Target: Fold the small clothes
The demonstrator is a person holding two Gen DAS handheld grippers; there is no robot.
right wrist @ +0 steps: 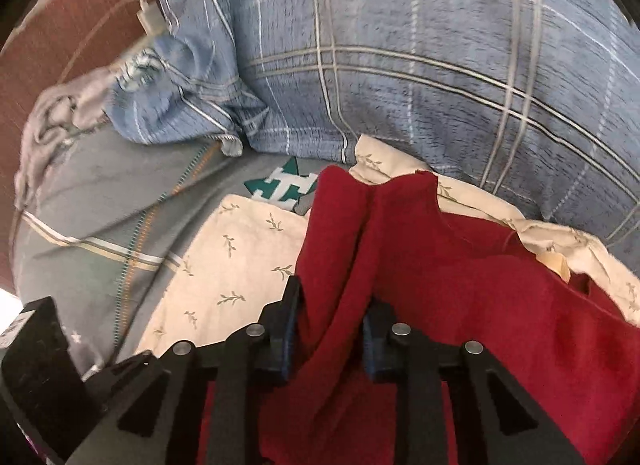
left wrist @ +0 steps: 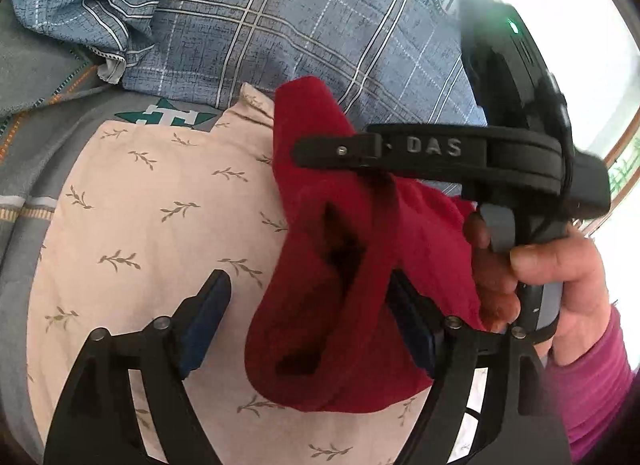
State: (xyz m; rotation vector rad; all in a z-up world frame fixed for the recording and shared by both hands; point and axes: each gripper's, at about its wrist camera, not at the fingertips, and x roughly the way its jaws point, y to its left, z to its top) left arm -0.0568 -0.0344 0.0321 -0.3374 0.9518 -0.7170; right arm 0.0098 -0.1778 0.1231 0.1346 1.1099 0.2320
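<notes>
A small red garment [left wrist: 340,265] hangs bunched above a cream cloth with a leaf print [left wrist: 152,225]. My left gripper [left wrist: 308,297] is open; the red cloth hangs between its fingers, against the right one. My right gripper [right wrist: 332,305] is shut on a fold of the red garment [right wrist: 460,285] and holds it up. In the left wrist view the right gripper's body [left wrist: 500,161] and the hand holding it are at the right, with the red cloth draped from it.
A blue plaid quilt [left wrist: 300,25] lies bunched behind the cream cloth. A grey bedsheet with a green star logo [left wrist: 168,115] covers the bed. A white charger plug and cable [right wrist: 150,21] lie at the far left on a brown surface.
</notes>
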